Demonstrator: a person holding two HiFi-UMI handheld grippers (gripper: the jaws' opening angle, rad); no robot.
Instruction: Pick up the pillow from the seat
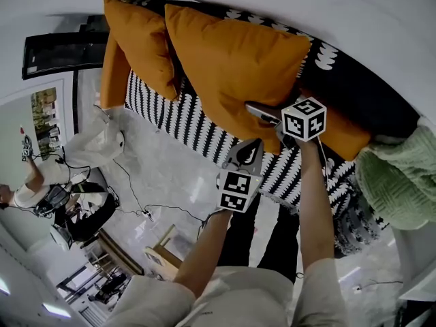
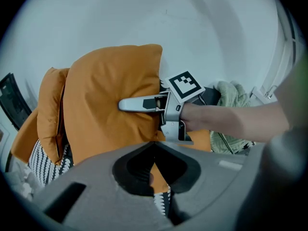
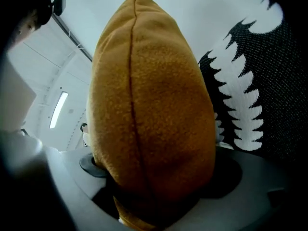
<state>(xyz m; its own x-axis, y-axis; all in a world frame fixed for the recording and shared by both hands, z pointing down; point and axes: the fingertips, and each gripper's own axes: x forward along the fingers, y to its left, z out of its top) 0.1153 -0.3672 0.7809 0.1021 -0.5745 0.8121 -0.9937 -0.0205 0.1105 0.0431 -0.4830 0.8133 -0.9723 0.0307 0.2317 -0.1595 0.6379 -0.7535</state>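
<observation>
Orange fabric, softly napped: the pillow (image 1: 235, 67) stands upright on the sofa (image 1: 177, 118), its back towards the black backrest with white leaf shapes (image 1: 327, 53). Its lower corner hangs over the black-and-white patterned seat; the views do not show whether that edge rests on the seat.

The right gripper (image 1: 253, 107) has the pillow's side edge between its jaws. They stand about as wide as they go, one jaw lying flat across the front face, the other hidden behind. In the right gripper view the pillow (image 3: 154, 119) fills the whole gap, seam upward, with the backrest (image 3: 255, 81) to its right. No squeeze shows; the jaws straddle the pillow rather than clamp it. The left gripper view shows the same from the side: the silver jaw of the right gripper (image 2: 126, 105) reaching across the pillow (image 2: 110, 100).

The left gripper (image 1: 253, 147) sits just below the pillow's lower corner, pointing up at it. Its jaws (image 2: 154, 150) are together with nothing between them.

A second orange pillow (image 1: 139, 43) stands just beside the first, further along the sofa, and appears in the left gripper view too (image 2: 50, 105). A green knitted throw (image 1: 398, 176) lies at the sofa's other end. Below the sofa is a pale marbled floor (image 1: 163, 169) with cables, and a person (image 1: 27, 189) at the far left.
</observation>
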